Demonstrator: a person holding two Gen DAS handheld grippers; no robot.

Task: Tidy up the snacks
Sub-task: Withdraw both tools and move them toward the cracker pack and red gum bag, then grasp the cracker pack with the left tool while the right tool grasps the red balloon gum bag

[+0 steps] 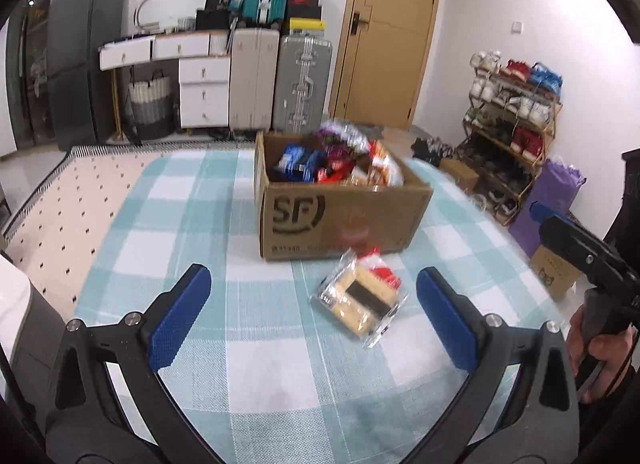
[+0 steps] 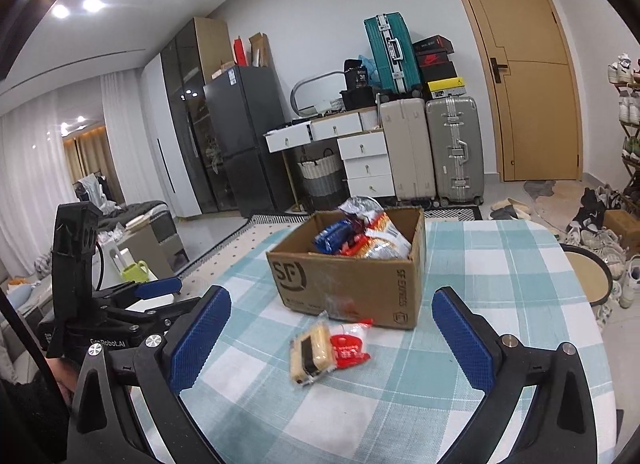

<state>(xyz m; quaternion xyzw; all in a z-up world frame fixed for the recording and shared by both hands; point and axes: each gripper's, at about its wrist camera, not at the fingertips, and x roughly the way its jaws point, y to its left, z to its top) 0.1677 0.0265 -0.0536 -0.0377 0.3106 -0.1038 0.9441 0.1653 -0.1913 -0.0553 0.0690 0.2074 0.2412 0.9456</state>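
The snack pack [image 1: 360, 300] is motion-blurred, its label unreadable. The box [image 1: 340, 219] walls hide the lower snacks [image 2: 362, 238]. The right tool [image 1: 576, 240] is cut off by the frame edge.

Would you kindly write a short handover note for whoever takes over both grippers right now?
Left gripper: open, empty, above the tablecloth.
Right gripper: open, empty, facing the box.
Cardboard box stands on the checked tablecloth, already holding several snack packs.
One clear-wrapped snack pack lies loose on the cloth just in front of the box, apart from both grippers.
Left to do: pick up that pack and put it in the box.
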